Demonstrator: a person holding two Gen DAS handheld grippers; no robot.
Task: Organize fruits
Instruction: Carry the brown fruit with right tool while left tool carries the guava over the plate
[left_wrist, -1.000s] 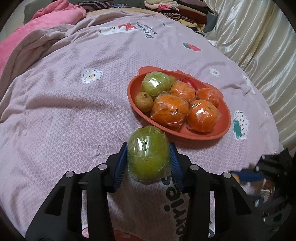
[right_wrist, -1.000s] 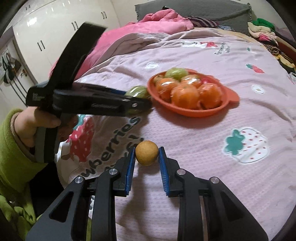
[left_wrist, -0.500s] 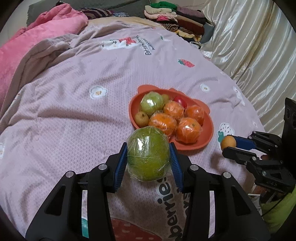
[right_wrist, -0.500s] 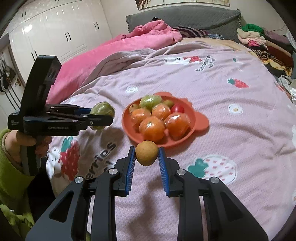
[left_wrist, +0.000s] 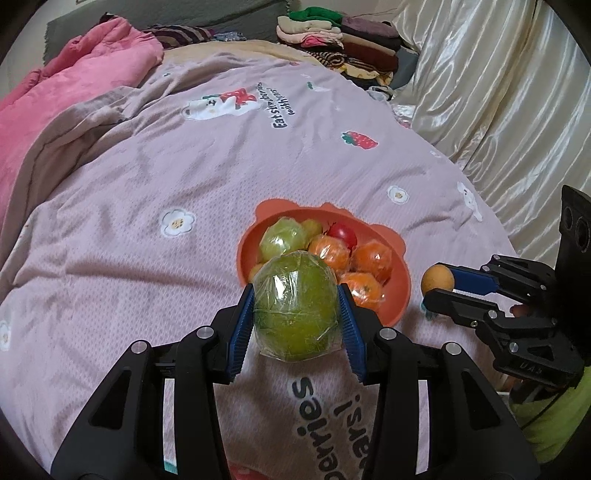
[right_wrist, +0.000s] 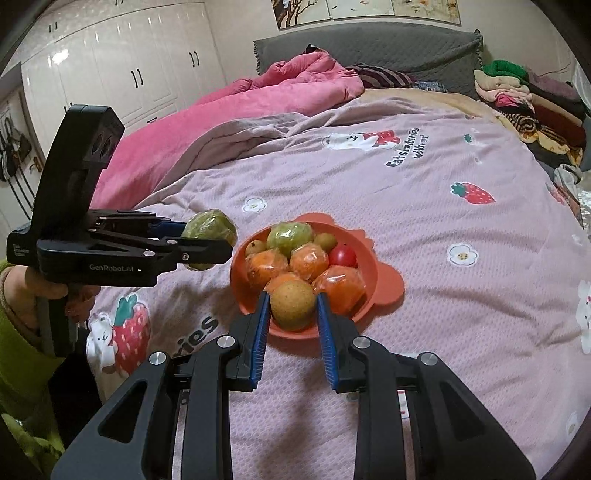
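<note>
Left wrist view: wrapped green fruit clamped between the jaws.

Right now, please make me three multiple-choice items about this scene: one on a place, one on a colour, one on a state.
1. Where does the orange bowl stand?
A. on the lilac printed bedspread
B. on the pink quilt
C. on the stack of folded clothes

2. What colour is the wrapped fruit between the fingers of the left gripper?
A. red
B. green
C. orange

3. What is the state of the right gripper?
A. open and empty
B. shut with nothing in it
C. shut on a small brown fruit

Answers:
1. A, because the bowl lies on the lilac cover among its flower and strawberry prints.
2. B, because the left wrist view shows a green fruit in clear film between the blue pads.
3. C, because both blue pads press on the sides of the round brown fruit, in front of the bowl.
</note>
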